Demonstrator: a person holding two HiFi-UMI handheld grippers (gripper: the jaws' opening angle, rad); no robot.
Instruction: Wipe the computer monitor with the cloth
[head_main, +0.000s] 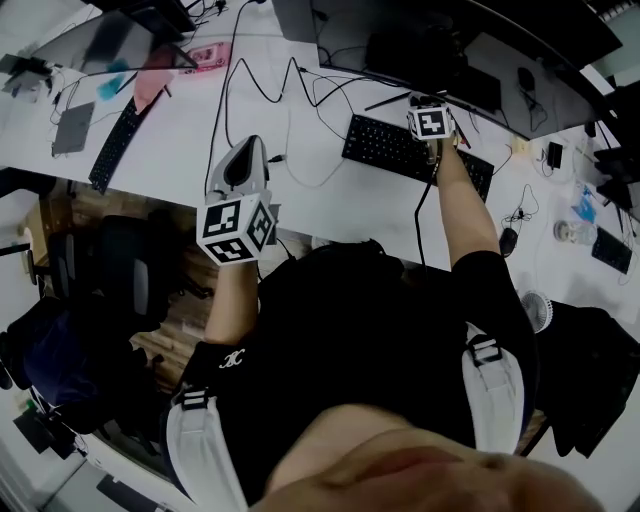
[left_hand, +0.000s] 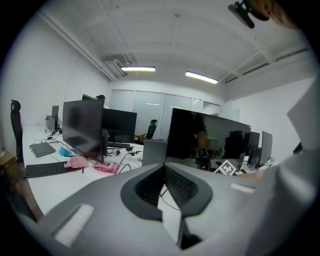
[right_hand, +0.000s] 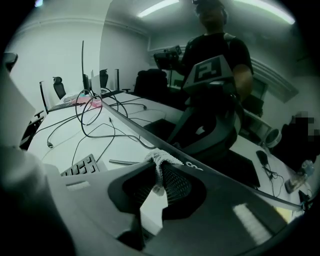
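Observation:
The big dark monitor (head_main: 480, 50) stands at the back of the white desk (head_main: 300, 160). My right gripper (head_main: 430, 103) is at the monitor's lower edge, above the black keyboard (head_main: 415, 155). In the right gripper view the right gripper (right_hand: 159, 167) is shut on a white cloth (right_hand: 161, 159), and the cloth touches the bottom of the screen (right_hand: 210, 100), which mirrors the person and the gripper. My left gripper (head_main: 240, 165) hovers over the desk's near edge, well left of the monitor. In its own view the left gripper (left_hand: 164, 166) is shut with nothing in it, and the monitor (left_hand: 200, 135) lies ahead.
Black cables (head_main: 270, 90) loop over the desk between the grippers. Another monitor (head_main: 110, 40), a second keyboard (head_main: 118, 142) and a pink item (head_main: 205, 55) are at the left. A mouse (head_main: 508, 240) and a small fan (head_main: 535, 310) lie right. An office chair (head_main: 120, 270) stands below left.

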